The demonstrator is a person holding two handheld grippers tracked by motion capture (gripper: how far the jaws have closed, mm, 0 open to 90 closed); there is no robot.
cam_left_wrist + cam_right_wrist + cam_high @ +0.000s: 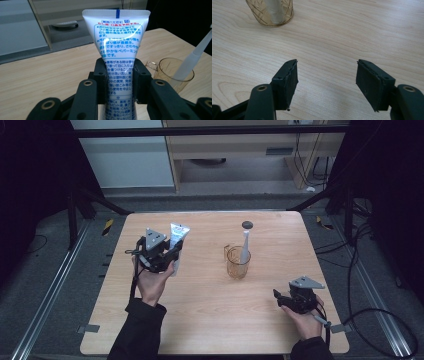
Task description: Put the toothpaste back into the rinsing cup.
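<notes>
On the left half of the wooden tabletop (210, 320), the left claw (172, 251) was held up by the person's left hand (151, 282), a grey three-cornered plate (155, 238) carried on top. It was clenched on a white toothpaste tube (177, 240), gripped at mid-length between the two black jaws, with the flat crimped end pointed up and away from the person. In the left gripper view the tube (117, 50) was seen upright between the pads, printed with blue and red lettering and marked by a short blue stripe at the crimp.

Right of centre, an amber see-through cup (238, 262) with a handle was stood on the tabletop, well apart from the left claw. A white toothbrush (245, 245) was leaned inside it, its dark head raised above the rim. The cup (172, 72) and the brush handle (192, 58) were also recorded at the right edge of the left gripper view.

Near the right front corner, the right claw (278, 296) was held low over the tabletop by the right hand (306, 320). It was released: in the right gripper view its jaws were spread wide over bare wood, nothing between them, with the cup's base (270, 12) seen farther off at upper left.
</notes>
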